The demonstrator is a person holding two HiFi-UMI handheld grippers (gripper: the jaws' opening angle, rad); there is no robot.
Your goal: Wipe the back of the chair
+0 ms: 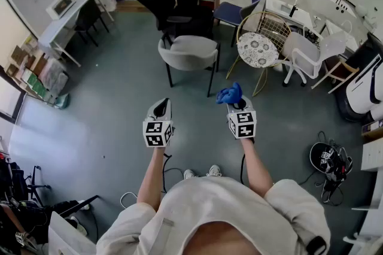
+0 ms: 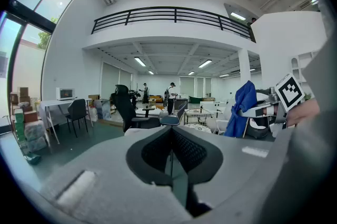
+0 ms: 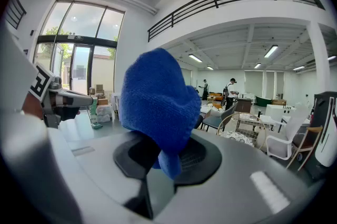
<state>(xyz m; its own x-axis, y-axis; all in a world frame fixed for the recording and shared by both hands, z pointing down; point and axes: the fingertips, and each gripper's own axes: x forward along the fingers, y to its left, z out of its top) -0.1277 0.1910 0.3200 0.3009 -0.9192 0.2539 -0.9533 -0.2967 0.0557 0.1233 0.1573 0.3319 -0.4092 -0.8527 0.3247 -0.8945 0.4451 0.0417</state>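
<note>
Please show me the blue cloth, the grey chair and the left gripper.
blue fabric cloth (image 3: 158, 104): right gripper view, bunched middle.
grey upholstered chair (image 1: 188, 51): head view, padded shell.
left gripper (image 1: 161, 105): head view, between fingertips.

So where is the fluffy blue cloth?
The fluffy blue cloth is pinched in the right gripper, right of centre in the head view, just before the grey padded chair.

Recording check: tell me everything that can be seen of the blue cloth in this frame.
The cloth is bright blue with a nubby, towel-like weave. It is bunched into a soft lump, pinched at its lower end between the shut right tongs. It stands up above them, with one fold hanging down. It is held in the air, short of the grey chair ahead. Nothing else touches it.
</note>
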